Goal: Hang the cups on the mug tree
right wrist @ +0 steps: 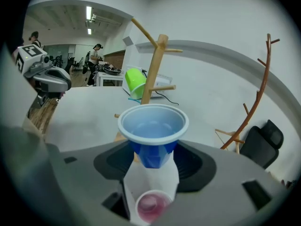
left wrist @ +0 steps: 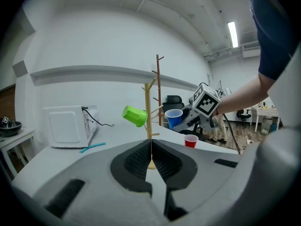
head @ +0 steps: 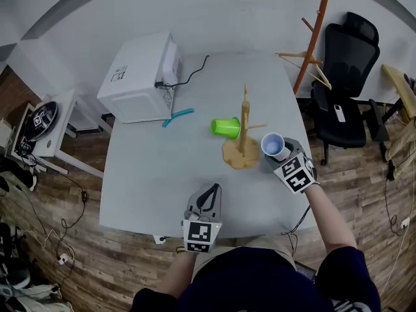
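The wooden mug tree stands on the grey table right of centre. A green cup hangs on its side from a left peg. My right gripper is shut on the base of a blue cup, held mouth up just right of the tree. In the right gripper view the blue cup fills the jaws, with a red cup on the table below it. My left gripper is shut on nothing near the front edge and points at the tree.
A white microwave with a black cable stands at the back left, and a teal stick lies before it. A wooden coat rack and a black office chair stand off the table's right side. A small side table stands at the left.
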A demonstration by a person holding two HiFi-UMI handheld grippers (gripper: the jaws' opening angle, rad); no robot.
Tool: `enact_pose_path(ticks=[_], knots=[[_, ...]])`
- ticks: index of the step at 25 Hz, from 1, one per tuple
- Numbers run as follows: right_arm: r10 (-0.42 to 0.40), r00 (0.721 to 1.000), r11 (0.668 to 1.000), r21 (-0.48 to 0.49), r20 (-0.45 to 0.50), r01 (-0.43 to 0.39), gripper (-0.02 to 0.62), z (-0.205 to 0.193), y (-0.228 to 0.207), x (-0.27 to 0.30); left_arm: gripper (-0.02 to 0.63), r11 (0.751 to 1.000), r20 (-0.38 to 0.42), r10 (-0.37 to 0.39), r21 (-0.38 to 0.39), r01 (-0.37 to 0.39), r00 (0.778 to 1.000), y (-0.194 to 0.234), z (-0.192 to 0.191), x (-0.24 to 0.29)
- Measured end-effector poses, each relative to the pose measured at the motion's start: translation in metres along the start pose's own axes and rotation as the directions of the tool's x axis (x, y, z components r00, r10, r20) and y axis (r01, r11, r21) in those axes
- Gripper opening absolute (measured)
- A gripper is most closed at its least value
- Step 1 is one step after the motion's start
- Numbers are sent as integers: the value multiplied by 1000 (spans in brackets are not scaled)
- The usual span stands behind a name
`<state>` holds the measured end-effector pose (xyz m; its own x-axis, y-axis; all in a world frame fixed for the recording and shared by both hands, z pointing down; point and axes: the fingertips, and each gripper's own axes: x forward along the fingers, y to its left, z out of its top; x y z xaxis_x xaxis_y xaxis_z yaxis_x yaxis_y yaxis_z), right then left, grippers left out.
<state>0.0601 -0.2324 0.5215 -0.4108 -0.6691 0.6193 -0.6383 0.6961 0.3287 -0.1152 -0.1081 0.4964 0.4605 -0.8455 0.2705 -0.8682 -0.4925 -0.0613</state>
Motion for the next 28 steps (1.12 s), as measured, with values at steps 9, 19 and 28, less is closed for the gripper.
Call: enact_pose_path(ticks=[9, 19, 28], knots=[[-11, 1000, 1000, -25, -15, 11, 276, 13, -20, 8, 20, 1000, -1, 14, -8, -14, 1000, 3, 6, 7], [-21, 999, 998, -61, -24, 20, 276, 24, -30, 9, 20, 1000, 3, 7, -5, -7, 1000, 3, 8, 11], [-24, 1000, 995, -97, -12, 23, 276, 32, -28, 0, 20, 1000, 4, 0, -1, 0, 1000, 0, 7, 7]])
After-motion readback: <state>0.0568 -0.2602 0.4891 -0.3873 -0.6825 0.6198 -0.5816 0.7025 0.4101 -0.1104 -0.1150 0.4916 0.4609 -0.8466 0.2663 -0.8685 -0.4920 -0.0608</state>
